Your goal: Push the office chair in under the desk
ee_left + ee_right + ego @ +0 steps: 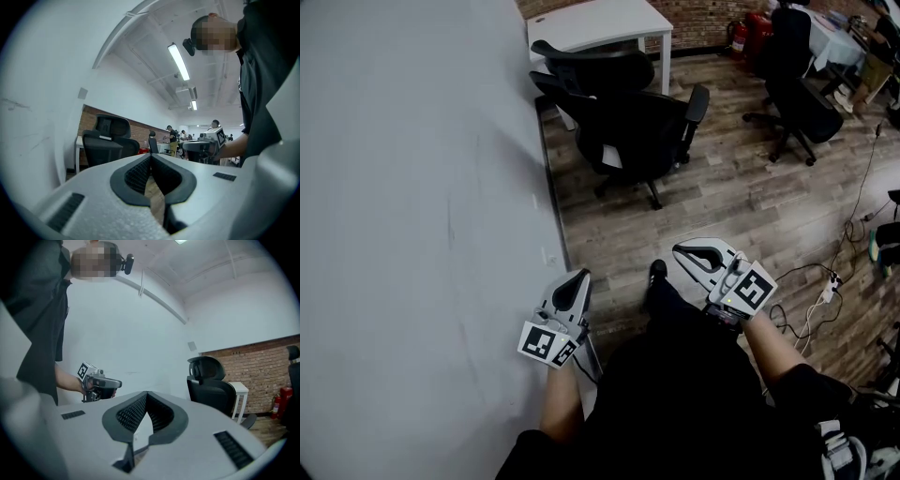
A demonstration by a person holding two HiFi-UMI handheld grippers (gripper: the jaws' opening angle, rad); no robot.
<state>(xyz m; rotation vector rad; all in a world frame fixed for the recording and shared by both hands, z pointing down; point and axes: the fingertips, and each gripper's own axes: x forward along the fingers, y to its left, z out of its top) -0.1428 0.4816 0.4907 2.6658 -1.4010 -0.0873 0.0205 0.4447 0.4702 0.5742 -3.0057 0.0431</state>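
Left gripper (575, 281): near, just beside the grey wall (422, 187); jaws closed with nothing between them.
Right gripper (692, 253): near, to the right of the left one; jaws pressed together and empty (its own view shows only the room past the pads).
Floor (722, 216): wood planks lie between the grippers and the chair.
Office chair (628, 127): black, well apart from both grippers, farther along the wall; it stands just in front of the desk, not yet under it, and its backrest seems to face the near side.
Desk (609, 21): white, far, behind the chair.
Step in hand: most likely the approach; nothing touches the chair.
Next move: probably set both closed grippers against the backrest and roll the chair straight toward the far side, so that the armrests clear the desk legs.
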